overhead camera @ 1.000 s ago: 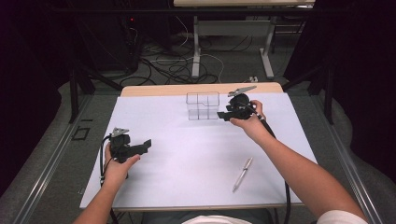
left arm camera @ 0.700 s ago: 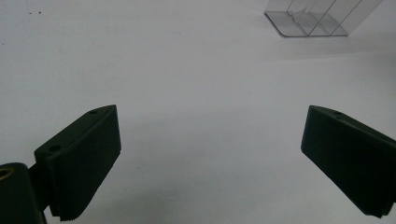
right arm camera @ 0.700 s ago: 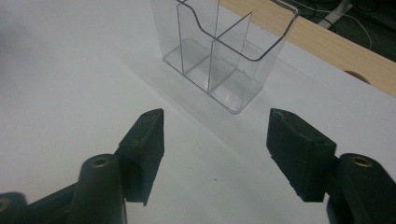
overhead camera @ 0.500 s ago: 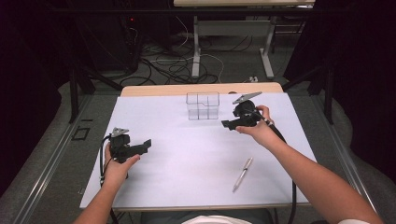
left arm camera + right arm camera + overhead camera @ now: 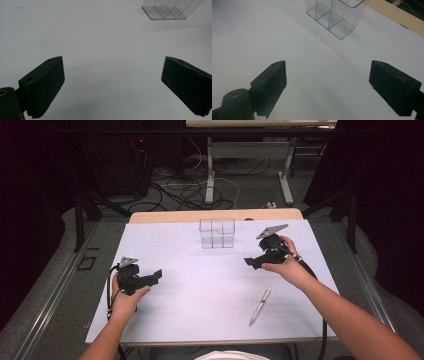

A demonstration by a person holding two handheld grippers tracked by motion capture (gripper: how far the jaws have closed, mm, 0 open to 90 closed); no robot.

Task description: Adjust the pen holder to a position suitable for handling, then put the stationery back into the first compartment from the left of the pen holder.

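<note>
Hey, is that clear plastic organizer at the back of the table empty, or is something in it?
Empty. The clear organizer stands upright, and the right gripper view shows bare compartment floors.

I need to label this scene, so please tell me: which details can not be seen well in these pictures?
- Pen, high view: too small to tell tip from cap.
- Clear organizer, high view: contents too small; left gripper view: top cut off by the edge.
- Right tool, high view: the jaw gap is too small to judge.
</note>
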